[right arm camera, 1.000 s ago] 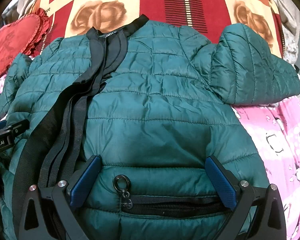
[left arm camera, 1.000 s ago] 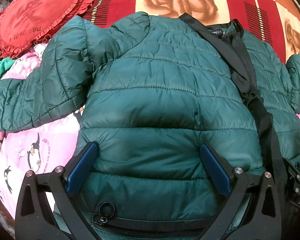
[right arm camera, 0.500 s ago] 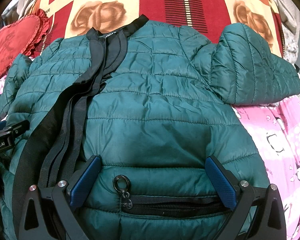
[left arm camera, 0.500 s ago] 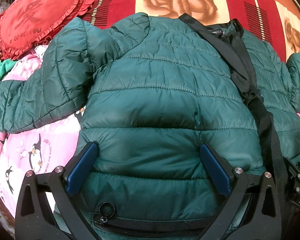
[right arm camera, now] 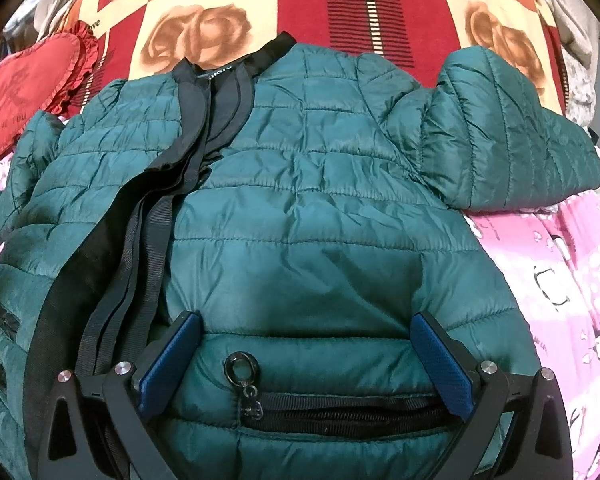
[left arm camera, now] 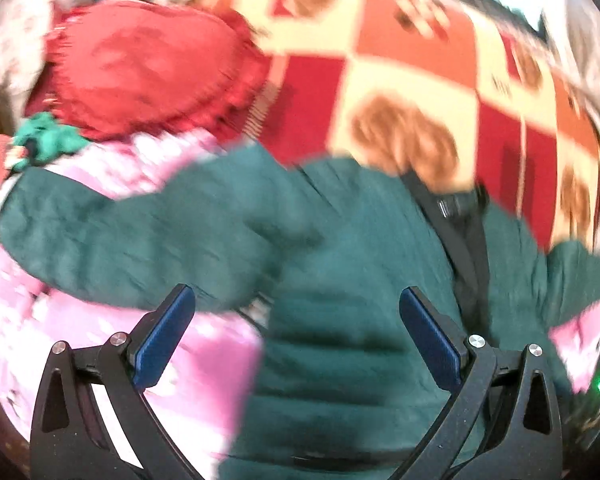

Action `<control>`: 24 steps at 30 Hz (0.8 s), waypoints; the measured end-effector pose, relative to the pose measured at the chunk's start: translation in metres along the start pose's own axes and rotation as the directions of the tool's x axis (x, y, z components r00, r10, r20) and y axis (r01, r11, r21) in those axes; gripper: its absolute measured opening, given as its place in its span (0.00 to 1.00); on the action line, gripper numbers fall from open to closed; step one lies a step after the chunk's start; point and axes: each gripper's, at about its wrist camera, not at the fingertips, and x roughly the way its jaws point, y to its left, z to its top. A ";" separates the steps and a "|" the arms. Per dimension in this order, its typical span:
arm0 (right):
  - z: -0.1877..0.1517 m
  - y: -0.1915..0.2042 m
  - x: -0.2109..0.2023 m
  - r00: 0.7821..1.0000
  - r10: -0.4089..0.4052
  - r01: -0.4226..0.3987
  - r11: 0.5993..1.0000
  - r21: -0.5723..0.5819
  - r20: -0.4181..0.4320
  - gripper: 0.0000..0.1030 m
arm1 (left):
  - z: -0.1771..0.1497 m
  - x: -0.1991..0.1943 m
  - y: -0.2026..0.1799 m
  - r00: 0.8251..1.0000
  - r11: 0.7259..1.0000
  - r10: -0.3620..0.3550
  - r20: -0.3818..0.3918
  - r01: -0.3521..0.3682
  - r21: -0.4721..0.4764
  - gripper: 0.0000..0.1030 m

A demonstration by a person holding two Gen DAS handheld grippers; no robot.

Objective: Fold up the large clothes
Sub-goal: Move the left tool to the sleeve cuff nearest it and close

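Note:
A dark green quilted puffer jacket point(right arm camera: 308, 224) lies front up on the bed, its black zipper strips point(right arm camera: 148, 224) open down the middle. Its right sleeve point(right arm camera: 508, 140) is bent over beside the body. My right gripper point(right arm camera: 306, 356) is open and empty, low over the lower right front, just above the pocket zipper point(right arm camera: 340, 416). In the blurred left wrist view the jacket point(left arm camera: 360, 320) and its left sleeve point(left arm camera: 132, 240) spread to the left. My left gripper point(left arm camera: 296, 340) is open and empty above the jacket's left edge.
A pink penguin-print sheet point(right arm camera: 572, 280) lies under the jacket; it also shows in the left wrist view point(left arm camera: 196, 376). A red and cream rose-patterned blanket point(right arm camera: 364, 12) lies beyond. A red heart cushion point(right arm camera: 24, 96) sits at the far left, with a green cloth point(left arm camera: 48, 140) by it.
My left gripper has pulled back, up and to the left; its view is now blurred and takes in more of the bed. My right gripper has hardly moved.

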 end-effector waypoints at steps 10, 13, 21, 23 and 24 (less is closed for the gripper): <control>0.000 0.000 -0.001 1.000 -0.010 0.010 1.000 -0.006 0.001 1.00 | 0.003 -0.023 0.197 0.998 0.984 0.066 -0.023 -0.069 -0.164 0.99; 0.001 0.001 -0.001 1.000 -0.015 0.015 1.000 -0.009 0.003 1.00 | -0.012 -0.025 0.251 0.999 0.960 0.044 0.011 -0.039 -0.278 0.99; 0.001 0.001 -0.002 1.000 -0.018 0.018 1.000 -0.012 0.004 1.00 | -0.015 0.004 0.300 0.992 0.934 -0.081 0.098 0.110 -0.339 0.99; 0.001 0.001 -0.002 1.000 -0.018 0.019 1.000 -0.012 0.004 1.00 | -0.009 0.011 0.301 0.989 0.935 -0.086 0.122 0.122 -0.331 0.99; 0.001 0.001 -0.002 1.000 -0.019 0.019 1.000 -0.012 0.004 1.00 | -0.006 0.013 0.301 0.987 0.937 -0.086 0.134 0.126 -0.327 0.99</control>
